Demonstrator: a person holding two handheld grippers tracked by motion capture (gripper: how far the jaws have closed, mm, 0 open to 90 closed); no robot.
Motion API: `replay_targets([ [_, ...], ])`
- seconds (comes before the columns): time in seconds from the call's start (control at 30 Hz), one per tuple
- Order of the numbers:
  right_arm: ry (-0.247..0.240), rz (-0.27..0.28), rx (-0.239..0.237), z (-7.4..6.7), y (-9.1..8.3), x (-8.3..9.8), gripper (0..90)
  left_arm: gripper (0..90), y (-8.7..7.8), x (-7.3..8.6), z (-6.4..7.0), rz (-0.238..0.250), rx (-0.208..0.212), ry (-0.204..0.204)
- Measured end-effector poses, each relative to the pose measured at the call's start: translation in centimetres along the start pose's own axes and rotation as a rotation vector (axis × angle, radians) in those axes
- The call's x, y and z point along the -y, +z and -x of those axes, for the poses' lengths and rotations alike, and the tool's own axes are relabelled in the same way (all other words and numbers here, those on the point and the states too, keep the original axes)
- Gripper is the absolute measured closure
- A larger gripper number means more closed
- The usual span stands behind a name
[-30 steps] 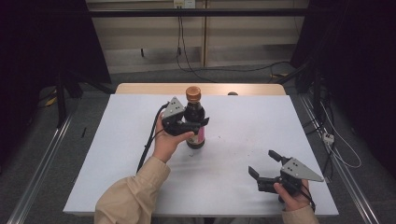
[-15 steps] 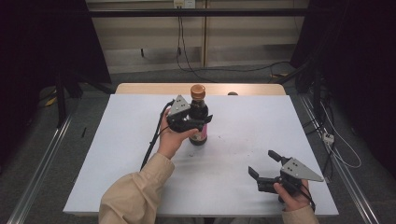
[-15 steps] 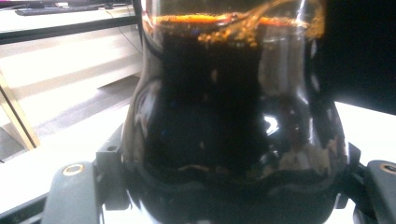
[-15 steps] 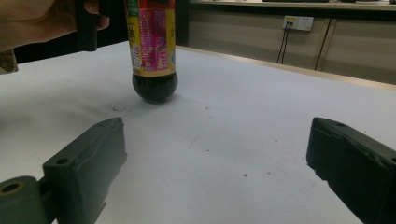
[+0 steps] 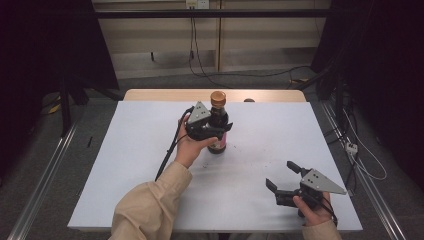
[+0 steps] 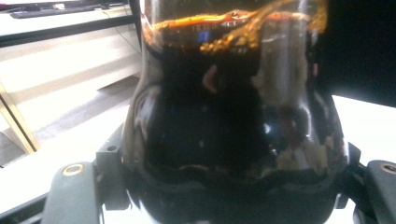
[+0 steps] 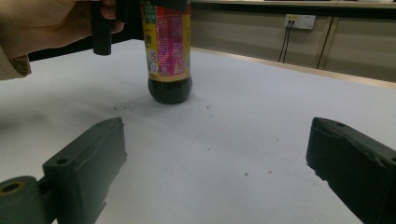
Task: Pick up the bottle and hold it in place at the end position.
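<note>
Dark glass bottle (image 5: 218,125) with the orange cap is standing upright on the white surface (image 5: 125,165), toward the far middle. The left gripper (image 5: 216,131) is squeezing it, jaws clamped on either side of its body. The right gripper (image 5: 283,181) is sitting well apart, near the front edge, jaws spread wide, nothing between them.

White tabletop (image 5: 130,165) on grey floor (image 5: 45,150); beige wall (image 5: 160,40) behind, socket (image 5: 196,4), hanging cables (image 5: 192,45).
</note>
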State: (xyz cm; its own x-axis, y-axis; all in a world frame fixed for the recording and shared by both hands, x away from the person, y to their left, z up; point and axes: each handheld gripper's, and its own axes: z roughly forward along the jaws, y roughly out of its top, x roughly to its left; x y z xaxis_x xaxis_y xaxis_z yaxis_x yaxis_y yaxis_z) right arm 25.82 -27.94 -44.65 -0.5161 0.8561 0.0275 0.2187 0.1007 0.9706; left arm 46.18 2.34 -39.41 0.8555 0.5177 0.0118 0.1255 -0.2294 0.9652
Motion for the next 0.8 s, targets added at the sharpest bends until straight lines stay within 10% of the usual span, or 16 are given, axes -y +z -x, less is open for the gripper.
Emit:
replay_targets([
  [0.8, -0.004, -0.008, -0.012, -0.13, 0.24, 0.05, 4.9, 25.3, 0.98, -0.03, -0.24, 0.004, -0.005, 0.023],
])
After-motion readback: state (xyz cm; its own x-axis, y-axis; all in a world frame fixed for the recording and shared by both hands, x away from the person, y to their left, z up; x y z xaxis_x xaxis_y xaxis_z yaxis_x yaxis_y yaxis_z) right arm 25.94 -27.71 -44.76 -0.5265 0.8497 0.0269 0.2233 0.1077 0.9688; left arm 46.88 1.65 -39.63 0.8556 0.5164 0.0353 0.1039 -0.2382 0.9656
